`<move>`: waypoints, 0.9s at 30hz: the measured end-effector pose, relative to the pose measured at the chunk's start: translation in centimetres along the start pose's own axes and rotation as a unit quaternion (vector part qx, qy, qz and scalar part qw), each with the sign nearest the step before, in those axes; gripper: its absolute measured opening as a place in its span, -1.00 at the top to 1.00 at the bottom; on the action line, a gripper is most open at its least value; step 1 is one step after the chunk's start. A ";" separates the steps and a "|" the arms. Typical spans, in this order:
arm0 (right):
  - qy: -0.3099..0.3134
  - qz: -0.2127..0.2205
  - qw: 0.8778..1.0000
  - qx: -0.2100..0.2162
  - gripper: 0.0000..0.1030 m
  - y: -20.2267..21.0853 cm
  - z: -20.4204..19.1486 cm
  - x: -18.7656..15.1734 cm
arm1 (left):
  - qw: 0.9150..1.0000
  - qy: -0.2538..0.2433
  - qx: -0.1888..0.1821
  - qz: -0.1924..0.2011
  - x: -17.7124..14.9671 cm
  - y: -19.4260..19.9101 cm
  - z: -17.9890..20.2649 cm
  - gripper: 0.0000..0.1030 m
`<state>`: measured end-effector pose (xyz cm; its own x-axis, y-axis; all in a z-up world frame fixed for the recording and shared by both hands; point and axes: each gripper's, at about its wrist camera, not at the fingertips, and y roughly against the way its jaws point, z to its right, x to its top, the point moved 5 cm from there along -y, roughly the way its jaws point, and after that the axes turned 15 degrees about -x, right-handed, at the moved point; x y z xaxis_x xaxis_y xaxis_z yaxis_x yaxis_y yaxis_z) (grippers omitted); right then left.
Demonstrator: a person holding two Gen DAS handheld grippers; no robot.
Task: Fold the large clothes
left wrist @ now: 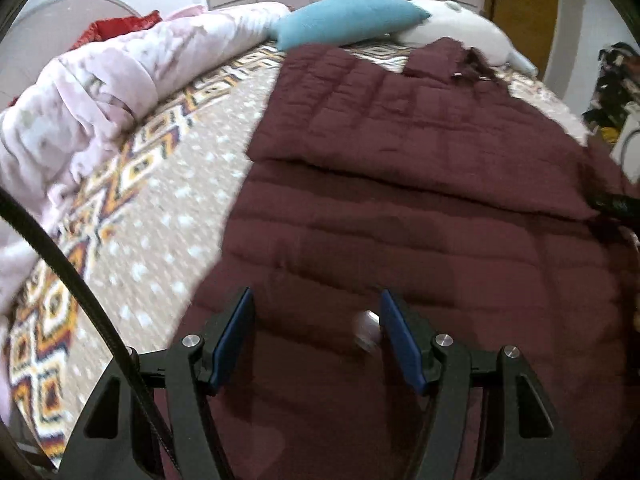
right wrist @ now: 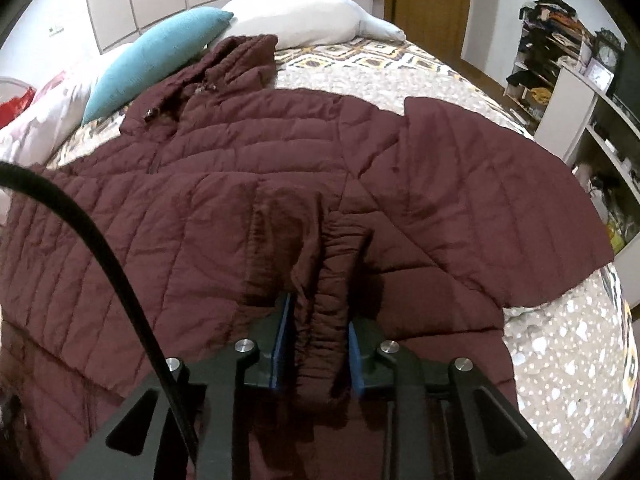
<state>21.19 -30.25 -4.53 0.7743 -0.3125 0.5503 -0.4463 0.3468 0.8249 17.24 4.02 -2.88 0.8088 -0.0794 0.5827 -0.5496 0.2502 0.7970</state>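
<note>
The maroon quilted jacket (right wrist: 248,168) lies spread across the bed (right wrist: 560,344), hood toward the teal pillow (right wrist: 160,52), one sleeve already laid over its body, likely to narrow it for folding. The right hand-held gripper (right wrist: 316,344) is clamped on a bunched ridge of its fabric, probably to drag that part inward. The left hand-held gripper (left wrist: 316,336) hangs over the jacket, jaws apart, gripping nothing

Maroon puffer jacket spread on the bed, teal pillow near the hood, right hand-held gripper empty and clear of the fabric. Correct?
Not quite. The right hand-held gripper is not empty: a bunched fold of the maroon puffer jacket sits between its blue pads, per the right wrist view. The rest holds: jacket spread on the bed, teal pillow near the hood.
</note>
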 end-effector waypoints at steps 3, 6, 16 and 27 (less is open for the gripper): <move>-0.069 -0.009 0.996 0.060 0.15 1.5 3.2 0.2 | 1.000 -0.020 -0.012 0.003 -1.4 0.1 2.0 -0.31; -0.115 -0.002 0.991 0.063 0.05 2.4 7.7 0.2 | 0.999 -0.038 0.001 0.009 -2.5 -0.7 2.9 -0.35; -0.371 -0.068 0.922 0.092 0.03 -4.8 26.4 -2.9 | 0.999 -0.019 0.000 0.029 -2.9 -1.5 2.1 -0.64; -0.438 -0.082 0.892 0.075 0.77 -7.1 28.5 1.8 | 0.999 -0.018 0.003 0.031 -2.9 -1.6 1.9 -0.69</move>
<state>12.94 -58.51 -5.68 0.2164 -0.9419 0.2568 -0.4651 0.1319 0.8754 15.41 2.01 -5.52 0.7648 -0.0989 0.6367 -0.6000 0.2506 0.7597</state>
